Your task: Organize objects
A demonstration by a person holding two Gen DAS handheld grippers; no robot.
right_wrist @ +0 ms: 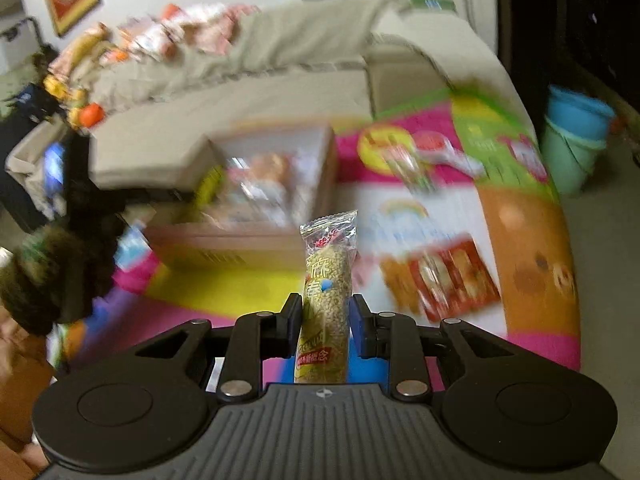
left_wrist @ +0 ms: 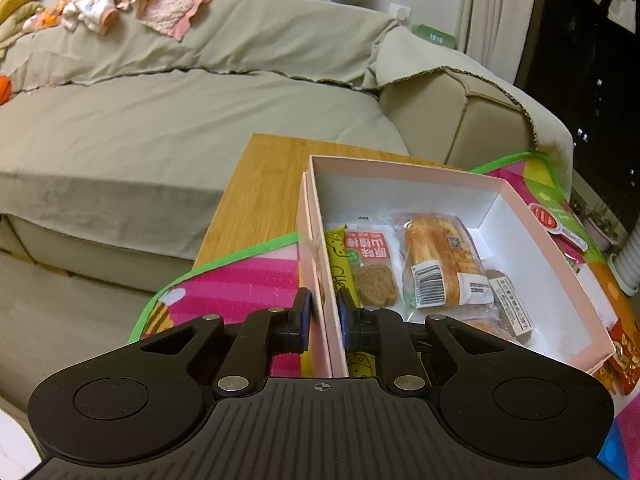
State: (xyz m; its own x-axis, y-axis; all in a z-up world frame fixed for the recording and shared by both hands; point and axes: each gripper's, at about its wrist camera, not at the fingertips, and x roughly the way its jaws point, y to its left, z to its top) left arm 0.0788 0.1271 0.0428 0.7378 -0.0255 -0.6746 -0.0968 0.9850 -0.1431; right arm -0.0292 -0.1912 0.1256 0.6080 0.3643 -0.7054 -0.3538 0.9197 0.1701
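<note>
- Currently, the near left wall of the open pink cardboard box [left_wrist: 440, 176] is clamped by the left gripper [left_wrist: 325, 314]: one finger is set outside the wall, the other inside, jaws narrow on the card.
- The box is seated on the colourful cartoon-print play mat [left_wrist: 240, 280], which is spread over the light wooden table [left_wrist: 264, 184].
- Inside the box, against the gripped wall, a yellow snack wrapper [left_wrist: 338, 264] is lodged.
- Just right of that wrapper, a clear packet with a red label and a round brown biscuit [left_wrist: 370, 268] is laid flat.
- Right of the biscuit packet, a clear-wrapped golden bread roll with a barcode sticker [left_wrist: 438, 260] is seen; a further packet beyond it is partly hidden.
- Behind the box, a beige covered sofa [left_wrist: 160, 120] is seen, with crumpled pink and white clothes [left_wrist: 132, 0] piled on its backrest.
- A long clear-wrapped sesame-coloured grain snack bar [right_wrist: 326, 296] is held upright in the right gripper [right_wrist: 326, 322], jaws closed narrowly on its lower half, crimped end up.
- In the right wrist view the box [right_wrist: 272, 184] is shown ahead of the bar and to its left, on the mat [right_wrist: 400, 152]; heavy motion blur, so its contents cannot be told.
- Right of the mat, stacked blue and teal plastic buckets [right_wrist: 576, 136] are seen on the floor.
</note>
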